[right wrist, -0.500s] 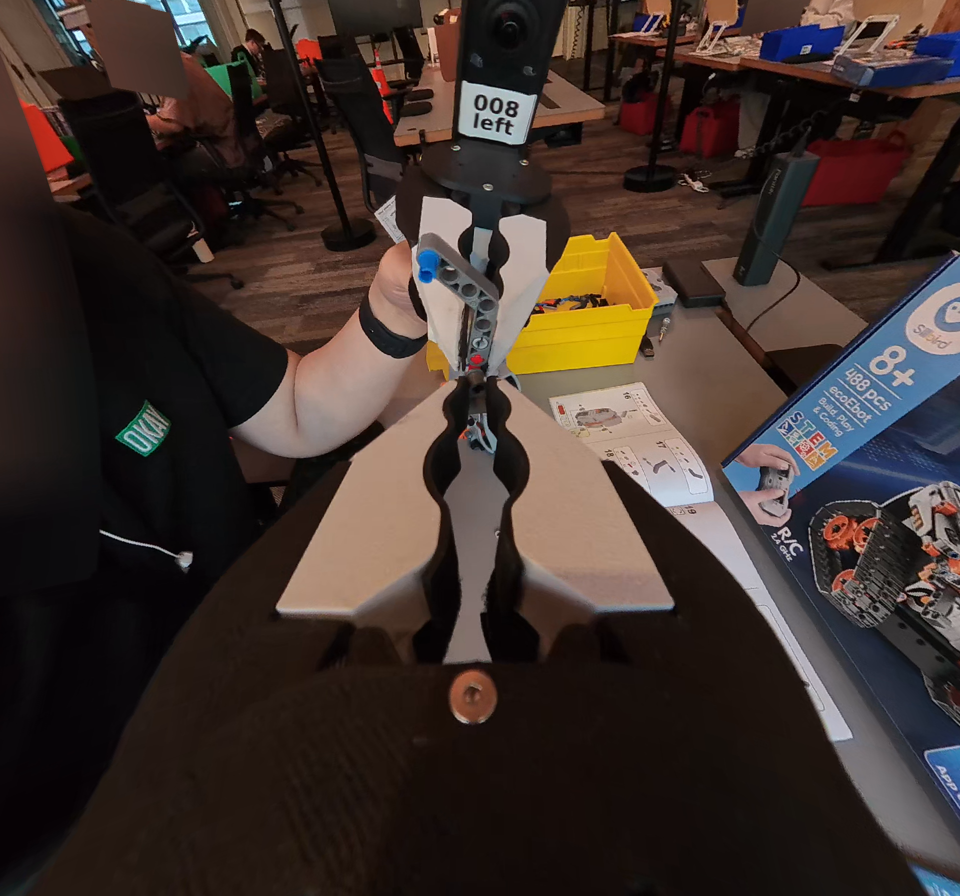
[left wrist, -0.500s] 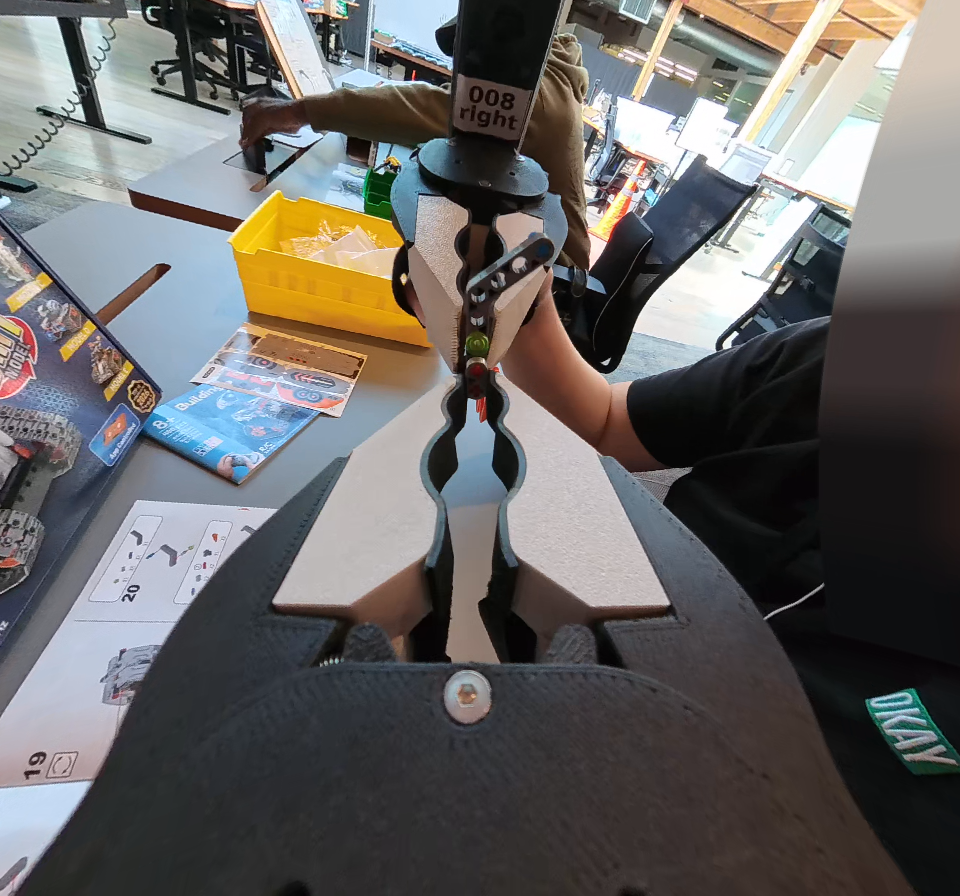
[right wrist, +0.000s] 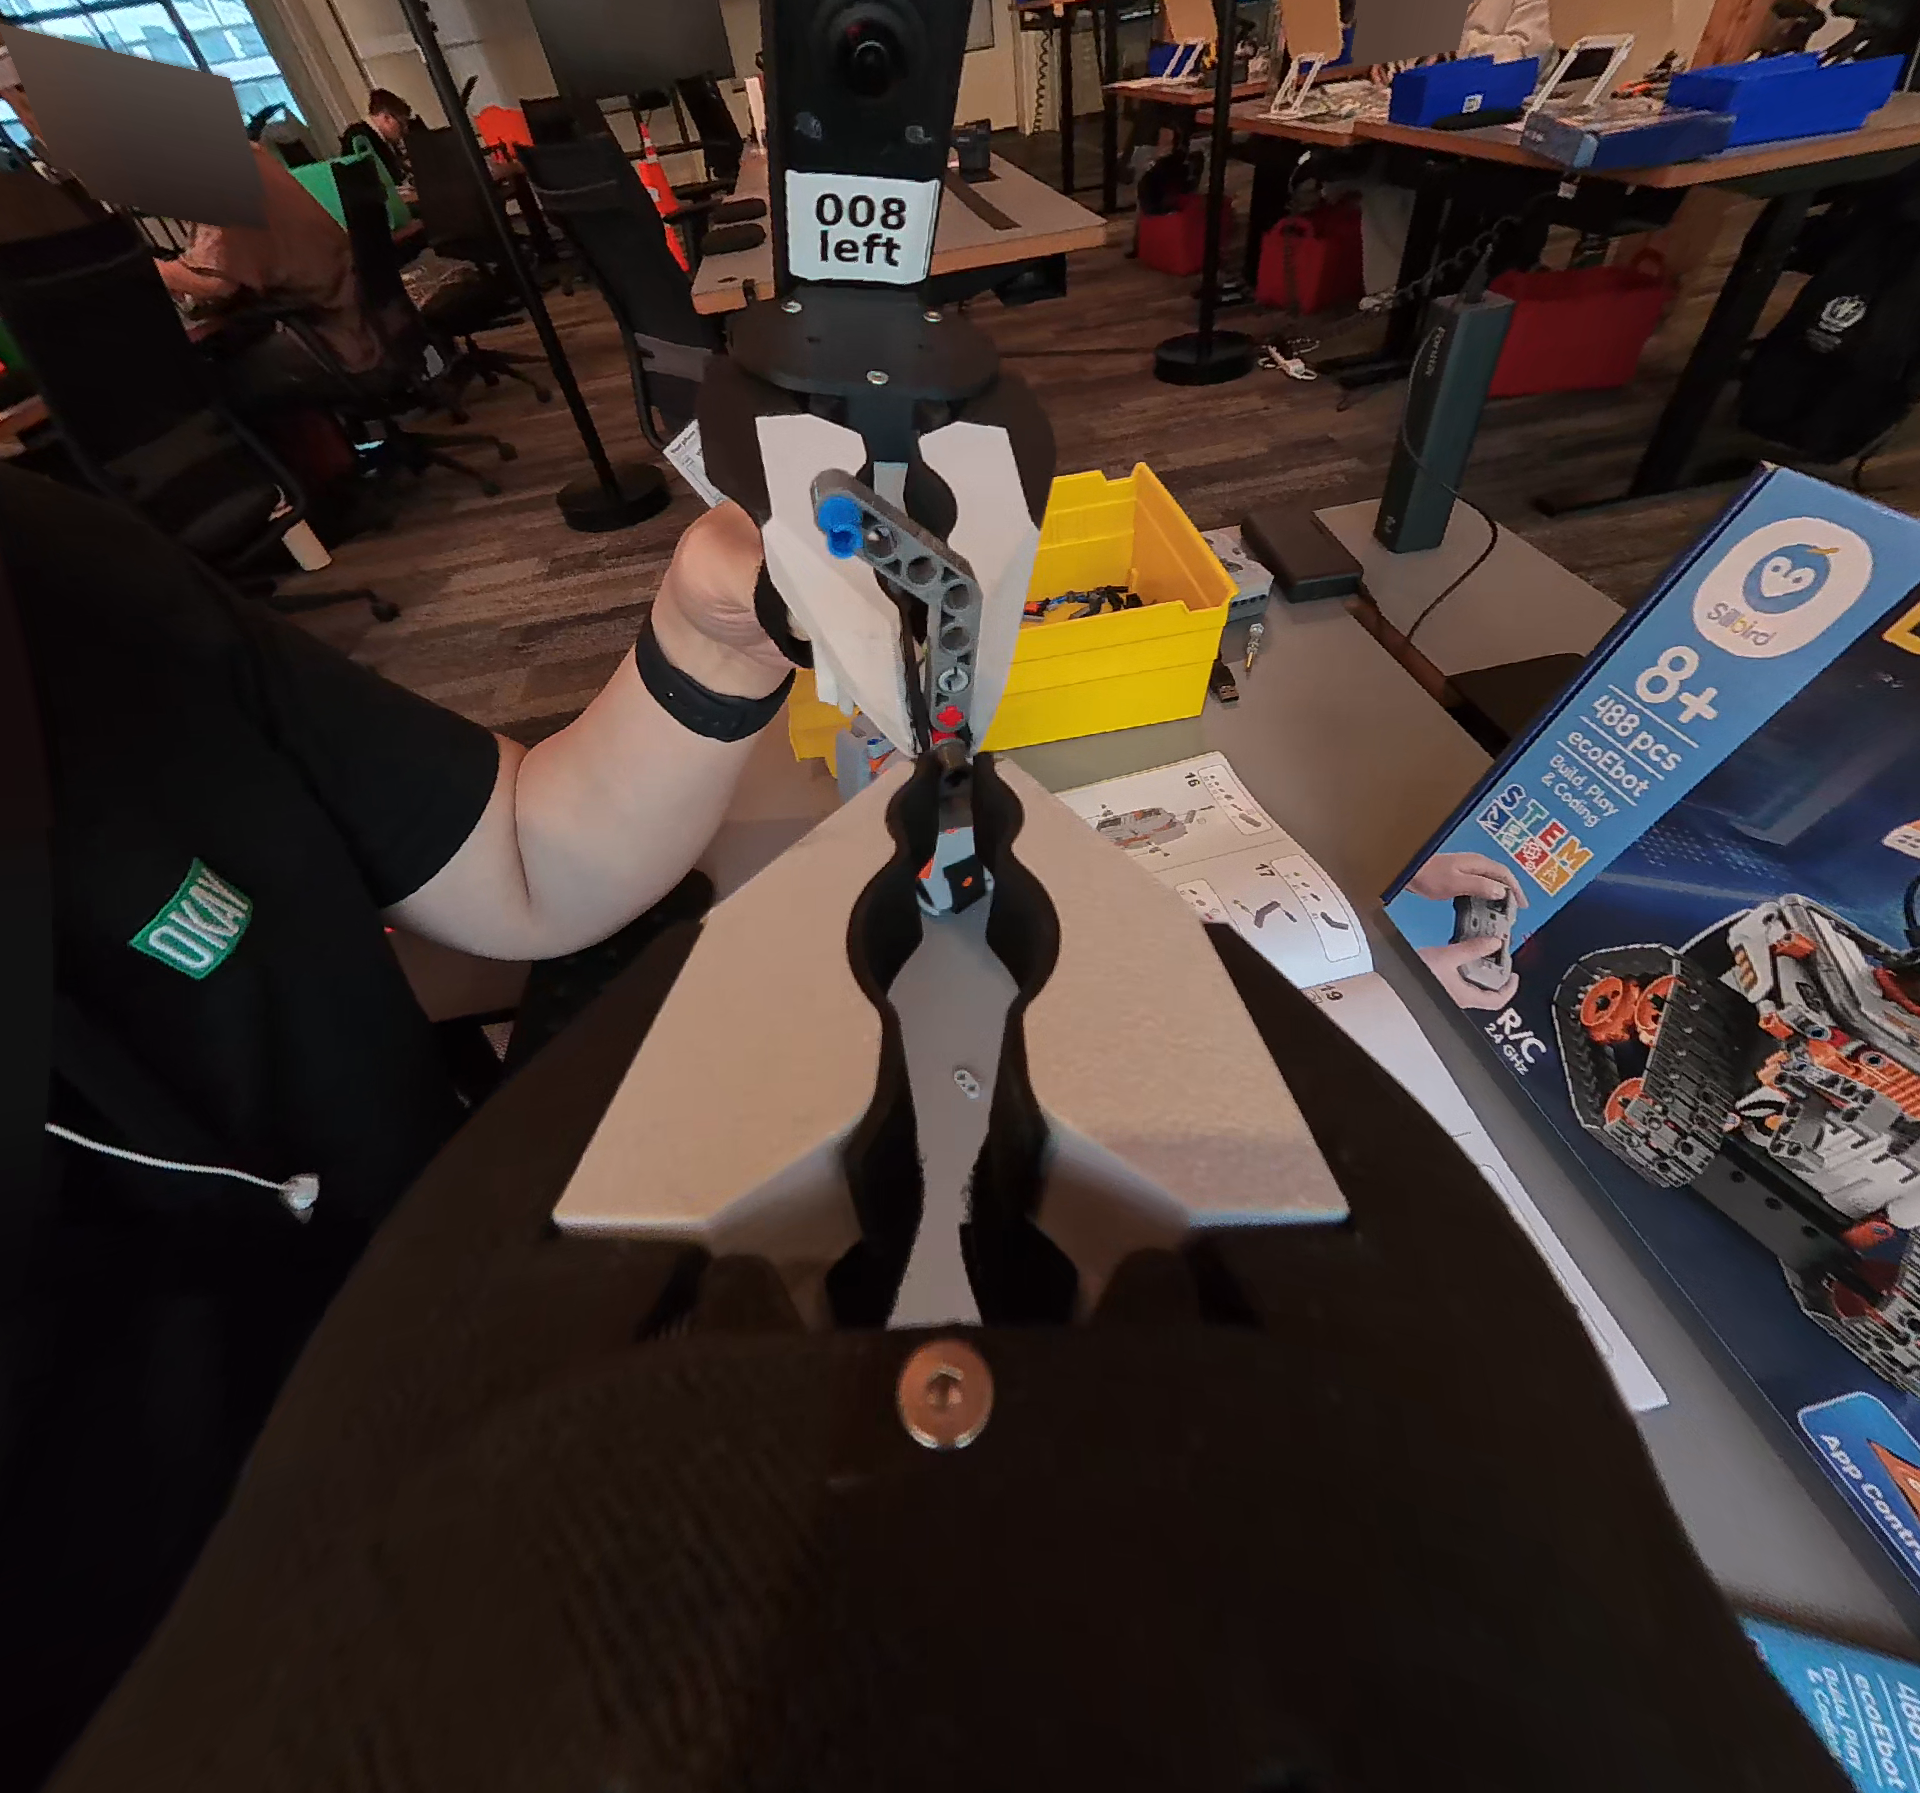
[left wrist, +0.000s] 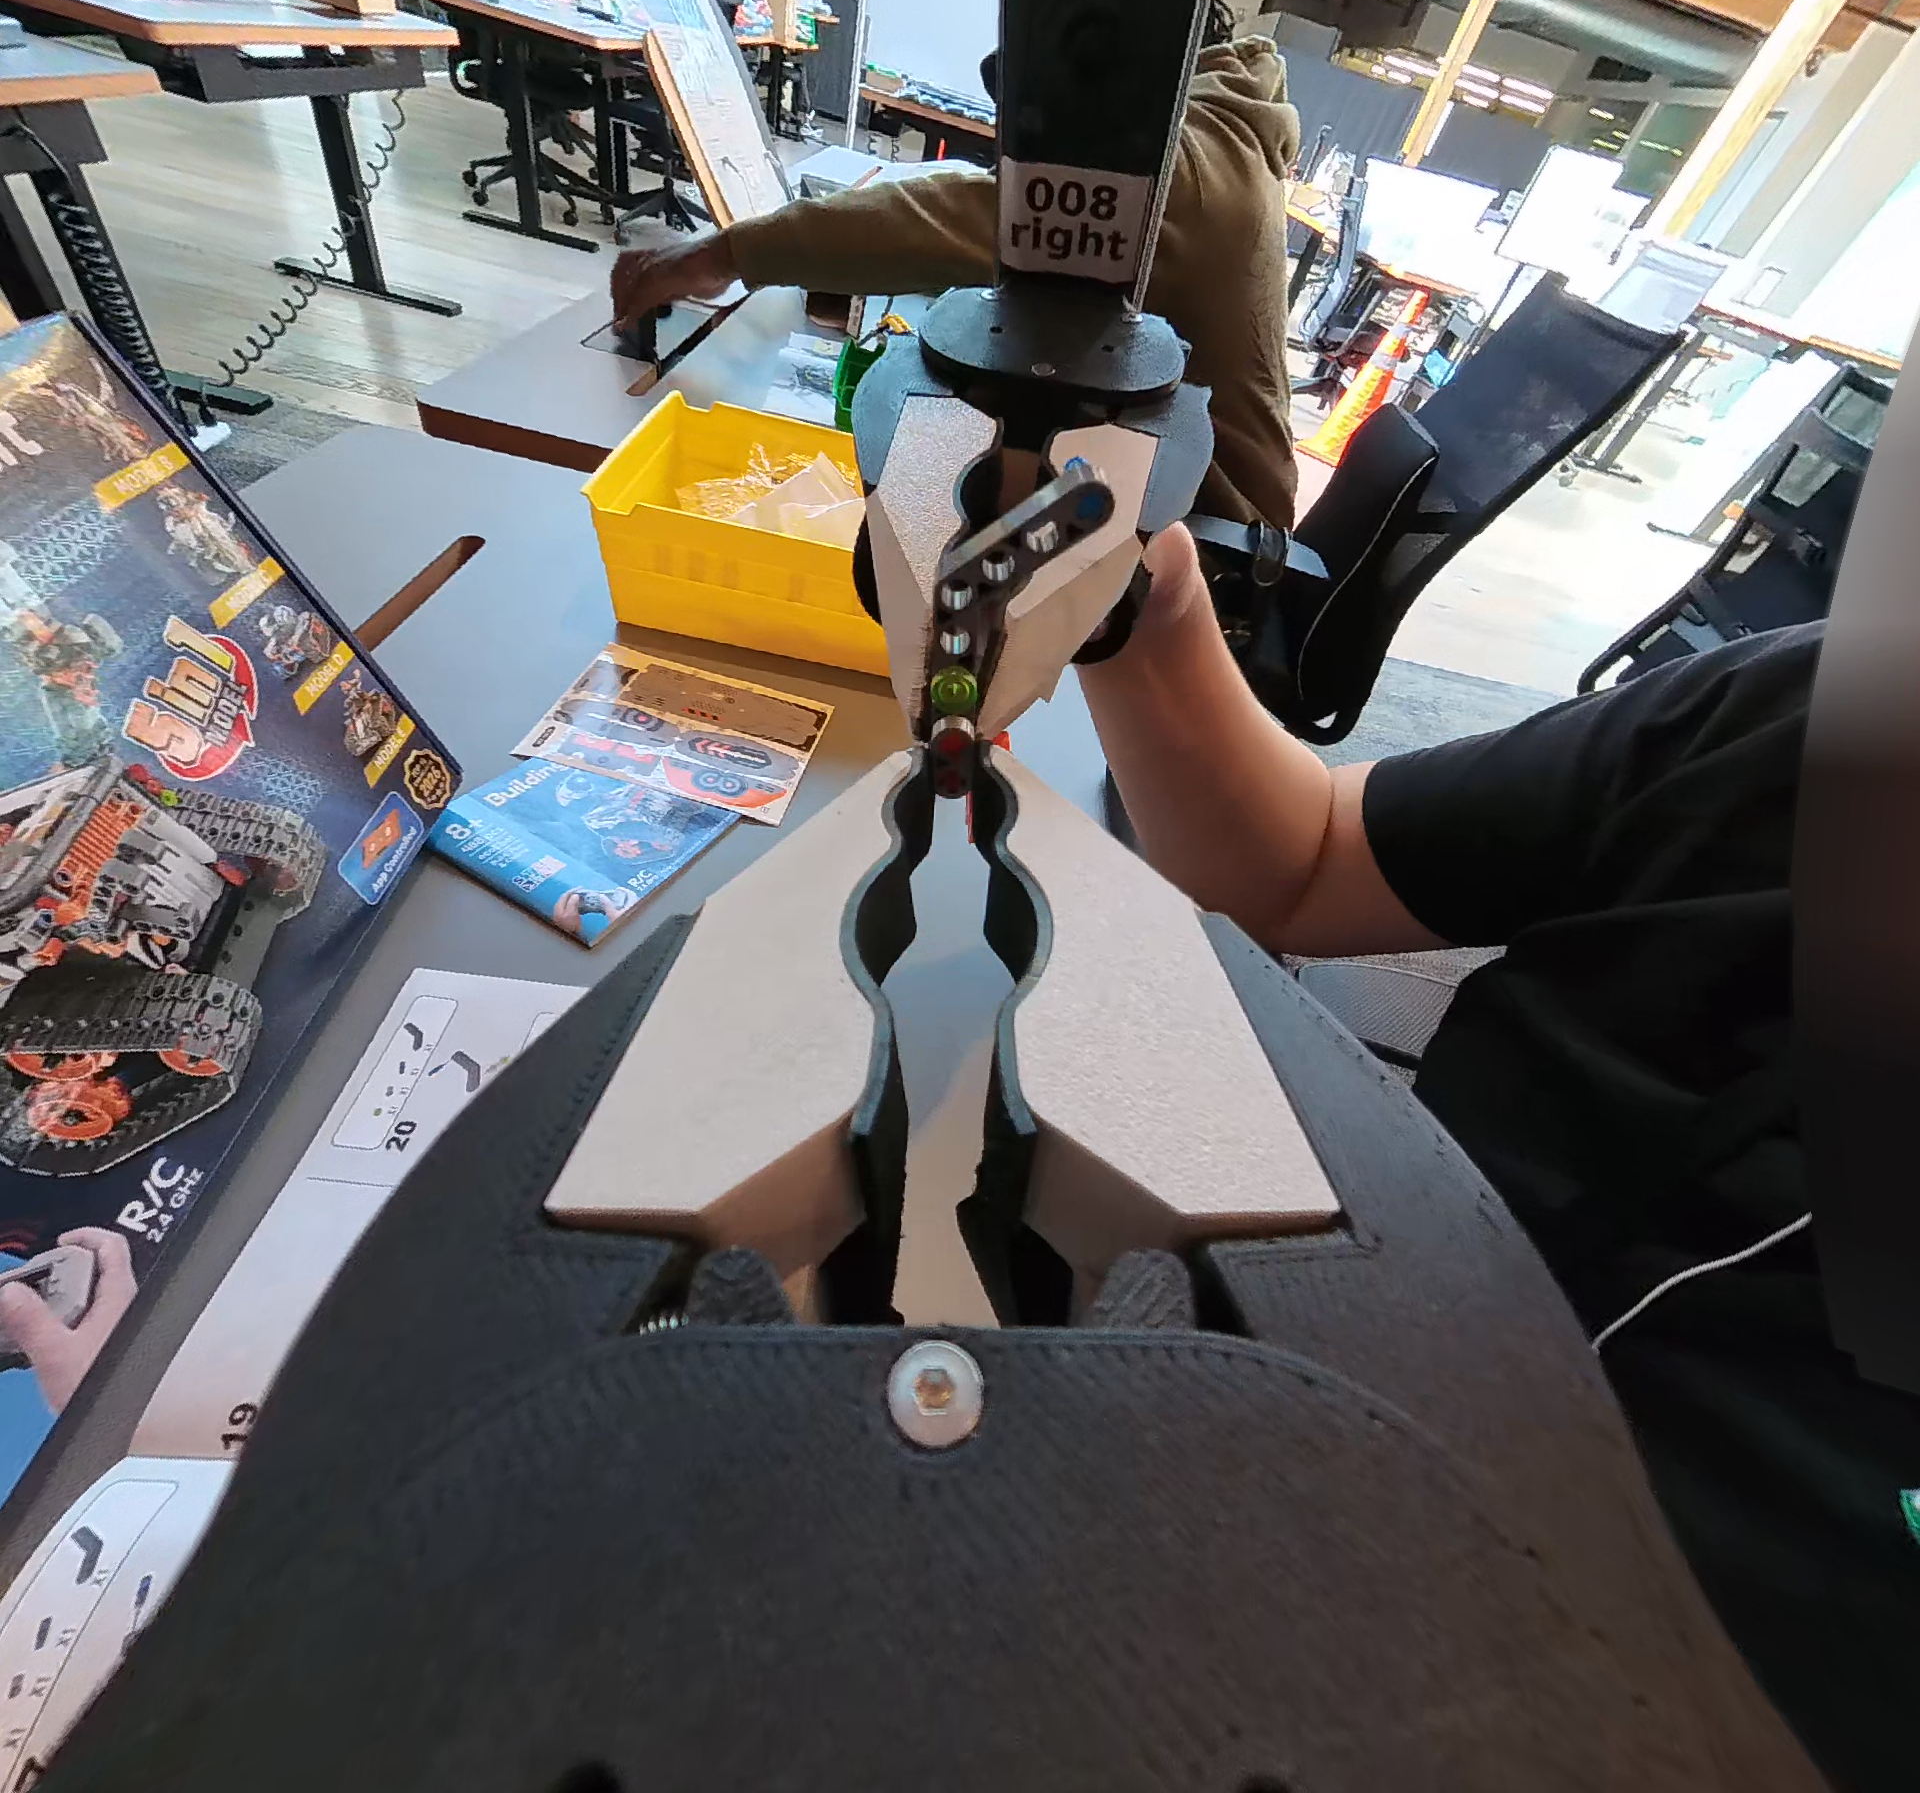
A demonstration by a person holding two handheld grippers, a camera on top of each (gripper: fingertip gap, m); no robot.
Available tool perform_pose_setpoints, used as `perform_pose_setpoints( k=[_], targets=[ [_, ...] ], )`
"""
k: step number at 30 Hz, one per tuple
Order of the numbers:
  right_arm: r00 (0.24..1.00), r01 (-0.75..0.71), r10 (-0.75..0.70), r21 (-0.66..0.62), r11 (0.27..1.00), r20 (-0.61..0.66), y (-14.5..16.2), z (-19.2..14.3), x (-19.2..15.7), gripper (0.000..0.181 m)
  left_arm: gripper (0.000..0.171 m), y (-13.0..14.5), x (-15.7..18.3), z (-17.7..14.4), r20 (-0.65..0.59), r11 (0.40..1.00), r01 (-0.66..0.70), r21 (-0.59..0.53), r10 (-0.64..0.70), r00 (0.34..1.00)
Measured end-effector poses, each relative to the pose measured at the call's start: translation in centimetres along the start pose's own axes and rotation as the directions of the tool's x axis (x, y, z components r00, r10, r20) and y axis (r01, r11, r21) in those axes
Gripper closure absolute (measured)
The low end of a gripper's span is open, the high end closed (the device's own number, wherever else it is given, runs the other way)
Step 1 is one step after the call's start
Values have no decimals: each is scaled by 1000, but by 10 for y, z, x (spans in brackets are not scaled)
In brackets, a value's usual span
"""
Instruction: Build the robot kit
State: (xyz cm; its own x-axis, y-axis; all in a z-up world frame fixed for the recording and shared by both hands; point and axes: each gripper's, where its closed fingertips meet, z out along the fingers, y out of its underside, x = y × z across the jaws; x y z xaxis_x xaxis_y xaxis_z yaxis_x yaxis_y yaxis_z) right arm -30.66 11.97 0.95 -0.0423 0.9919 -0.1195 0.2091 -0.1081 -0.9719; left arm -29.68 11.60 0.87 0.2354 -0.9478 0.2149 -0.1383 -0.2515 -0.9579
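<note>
we see two tools held tip to tip above a grey surface [left wrist: 343,538], each aimed at the other. the left tool [left wrist: 951,772] has its jaws drawn nearly together at the tips, pinching a small dark and red piece [left wrist: 951,764]. in the right wrist view, the right tool [right wrist: 951,772] is likewise closed down at the tips on the small piece, here a dark stud [right wrist: 951,764] with a red bit just above it.

in the left wrist view the right tool stands facing us, and along its front lies a bent grey beam [left wrist: 1003,564] with a row of holes, a green pin [left wrist: 953,692] near its lower end and a blue pin [left wrist: 1089,502] at its upper end. the beam's lower end meets the left tool's tips. we cannot tell which tool bears the beam. in the right wrist view the same beam lies against the left tool's pale fingers [right wrist: 821,538].

a hand [left wrist: 1174,621] grips the right tool from behind. behind it sits a yellow bin [left wrist: 727,569] holding clear bags. a printed toy box [left wrist: 187,787] leans at the left, with a blue booklet [left wrist: 582,839] and a sticker sheet [left wrist: 681,730] between the box and the bin, and an open instruction sheet [left wrist: 416,1068] nearer us.
</note>
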Motion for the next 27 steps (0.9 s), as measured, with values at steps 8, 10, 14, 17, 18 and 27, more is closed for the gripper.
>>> perform_pose_setpoints(
  k=[8,10,14,17,18,27],
  targets=[
    [997,46,-50,-72,996,-58,10,2,5,175,166,8,-6,2,32,999,1,-45,1,999],
    [996,62,-68,-102,993,-52,14,2,4,175,166,12,-6,4,24,998,1,-68,0,1000],
    [993,89,-101,-164,982,-65,24,2,6,175,166,23,-7,7,32,992,-1,-129,5,999],
    [989,104,-122,-201,974,-80,29,3,8,175,166,27,-9,9,44,988,1,-155,6,999],
    [988,108,-128,-209,972,-85,30,3,8,175,166,28,-10,9,47,987,2,-161,5,999],
    [988,79,-101,-179,981,-114,27,3,14,175,166,26,-16,10,57,991,21,-132,-14,998]
  ],
)
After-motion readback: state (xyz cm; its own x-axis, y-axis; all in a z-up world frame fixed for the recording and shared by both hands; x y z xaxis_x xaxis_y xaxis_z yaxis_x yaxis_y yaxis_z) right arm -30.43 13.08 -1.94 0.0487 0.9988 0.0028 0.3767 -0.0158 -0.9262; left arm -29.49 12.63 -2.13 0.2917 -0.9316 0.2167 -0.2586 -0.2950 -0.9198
